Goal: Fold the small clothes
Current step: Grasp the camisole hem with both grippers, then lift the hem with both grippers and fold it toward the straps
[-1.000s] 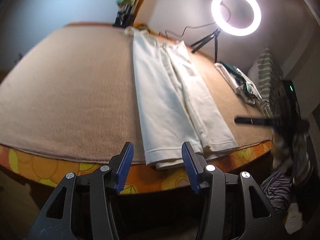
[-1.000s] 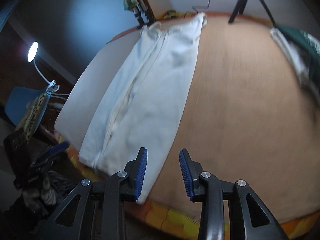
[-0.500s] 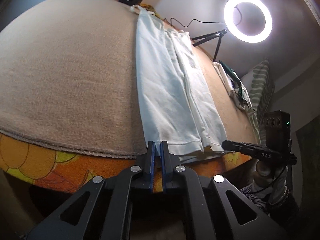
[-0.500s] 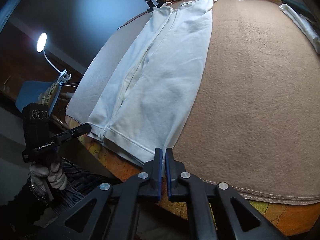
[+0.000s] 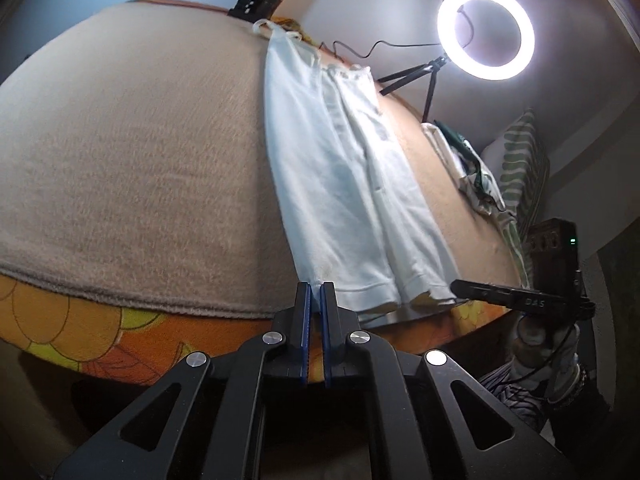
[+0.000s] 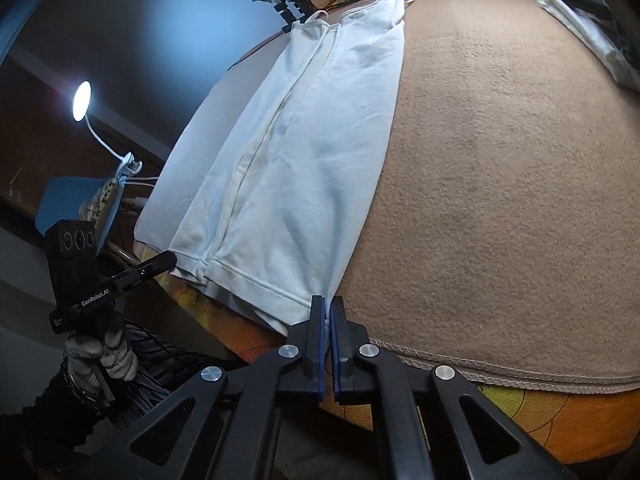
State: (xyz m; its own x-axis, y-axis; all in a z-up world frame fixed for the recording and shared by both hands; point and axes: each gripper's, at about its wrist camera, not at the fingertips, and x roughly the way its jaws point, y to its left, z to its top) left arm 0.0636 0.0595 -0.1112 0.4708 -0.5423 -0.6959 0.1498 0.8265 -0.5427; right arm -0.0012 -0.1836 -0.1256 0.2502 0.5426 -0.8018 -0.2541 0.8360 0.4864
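A long white garment [image 5: 352, 200] with straps at its far end lies flat on a tan blanket [image 5: 140, 160], its hem at the near edge of the bed. My left gripper [image 5: 315, 286] is shut on the hem's left corner, with white cloth between the blue pads. In the right wrist view the same garment [image 6: 300, 160] runs away from me, and my right gripper [image 6: 328, 300] is shut on the hem's right corner. Each view shows the other gripper from the side, its tip at the opposite corner: the right gripper [image 5: 456, 286] and the left gripper [image 6: 170, 258], held by a gloved hand [image 6: 100, 352].
An orange floral sheet [image 5: 100, 344] shows under the blanket's [image 6: 500, 180] front edge. A lit ring light [image 5: 486, 32] on a tripod stands at the far right. Folded clothes [image 5: 468, 164] and a striped pillow [image 5: 520, 168] lie along the right side. A desk lamp [image 6: 82, 100] shines at left.
Both grippers went from open to shut and came down onto the hem's two near corners. Cloth now sits between each pair of pads.
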